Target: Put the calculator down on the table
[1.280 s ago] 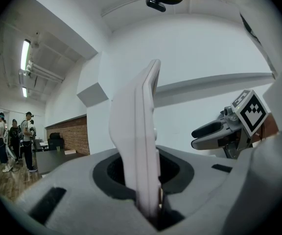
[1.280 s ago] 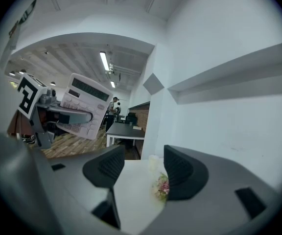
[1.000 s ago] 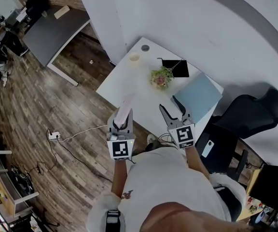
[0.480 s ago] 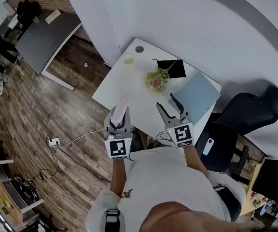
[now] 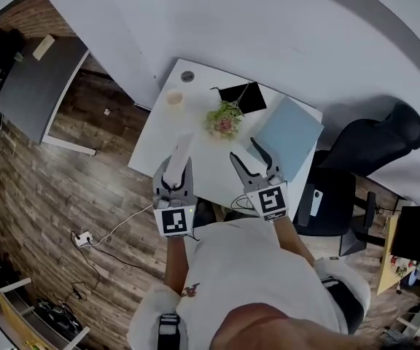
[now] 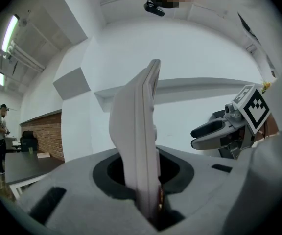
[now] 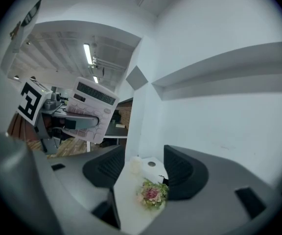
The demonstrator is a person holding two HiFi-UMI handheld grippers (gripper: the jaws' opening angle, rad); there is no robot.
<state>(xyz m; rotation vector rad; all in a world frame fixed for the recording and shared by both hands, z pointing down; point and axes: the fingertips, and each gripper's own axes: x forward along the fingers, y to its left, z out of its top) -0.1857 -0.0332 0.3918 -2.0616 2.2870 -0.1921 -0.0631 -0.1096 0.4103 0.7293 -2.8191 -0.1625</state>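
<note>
White slab-shaped plastic calculator [image 5: 179, 155] is held in the air over the near edge of the white rectangular table [image 5: 155, 133]. It is pinched on edge at its lower end by the narrowly parted jaws of the left gripper [image 5: 175, 177]. Just beside it, the right gripper [image 5: 245, 152] is held with jaws spread and nothing gripped. Both are seen further over the table than a second earlier.

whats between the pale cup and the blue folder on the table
A small bunch of flowers sits between the pale cup and the blue folder, with a black pad just beyond it; the head view shows this.
</note>
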